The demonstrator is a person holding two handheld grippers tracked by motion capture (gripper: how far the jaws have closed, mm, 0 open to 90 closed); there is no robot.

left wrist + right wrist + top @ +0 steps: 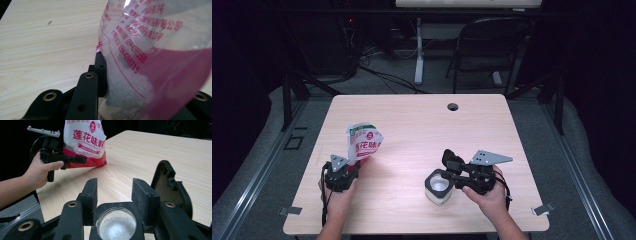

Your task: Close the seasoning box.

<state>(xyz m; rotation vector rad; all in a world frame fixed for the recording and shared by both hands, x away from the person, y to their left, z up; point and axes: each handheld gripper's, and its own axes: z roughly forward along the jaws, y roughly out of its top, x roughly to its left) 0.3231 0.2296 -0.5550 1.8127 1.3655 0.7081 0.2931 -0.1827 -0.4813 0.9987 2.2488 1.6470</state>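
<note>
A white and red seasoning bag (364, 140) with red print stands upright on the left of the wooden table (422, 125). My left gripper (354, 162) is shut on its lower part. In the left gripper view one black finger (100, 65) presses the clear plastic of the bag (155, 50), and white grains show inside. The other finger is hidden behind the bag. A small black container (439, 189) of white powder sits near the front right. My right gripper (115, 185) stands open, its jaws on either side of the container (116, 225). The bag (85, 142) shows beyond it.
A round cable hole (453, 106) sits near the table's far edge. A dark folding chair (492, 45) and a white desk leg (418, 55) stand on the floor behind. Bare wood lies between the bag and the container.
</note>
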